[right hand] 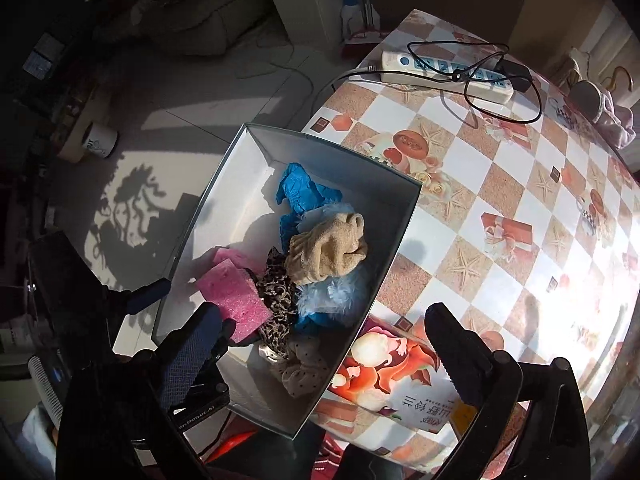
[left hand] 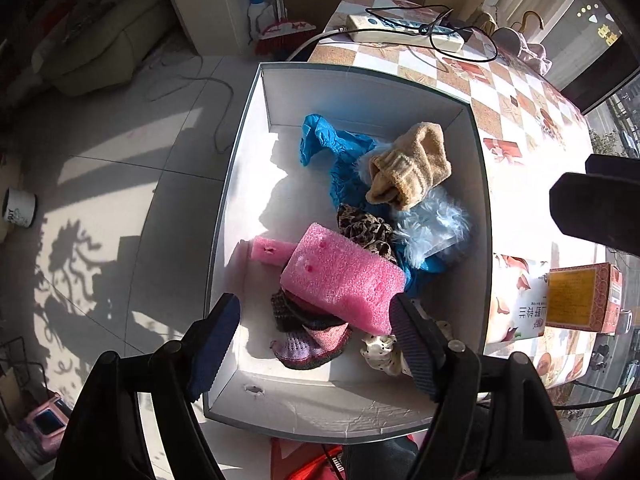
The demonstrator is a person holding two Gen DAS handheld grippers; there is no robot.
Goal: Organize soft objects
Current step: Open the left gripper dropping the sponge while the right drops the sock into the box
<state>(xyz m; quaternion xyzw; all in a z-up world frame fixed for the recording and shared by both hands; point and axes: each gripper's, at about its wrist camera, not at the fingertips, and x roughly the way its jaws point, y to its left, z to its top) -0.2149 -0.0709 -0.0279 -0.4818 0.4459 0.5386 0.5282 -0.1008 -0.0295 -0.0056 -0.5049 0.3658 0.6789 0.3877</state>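
checkered table [right hand: 500,184] | pink foam [left hand: 340,280] in box [left hand: 478,184] | between spread left tool [left hand: 316,344] fingers

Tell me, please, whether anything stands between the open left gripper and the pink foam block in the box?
Nothing visible does. The left gripper hangs open directly above the pink foam block, which lies on top of the pile inside the white box, uncovered.

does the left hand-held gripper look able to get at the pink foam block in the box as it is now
Probably yes. The left hand-held gripper is open and hangs just above the box, with the pink foam block lying on top of the pile right ahead of its fingers. Nothing covers the block.
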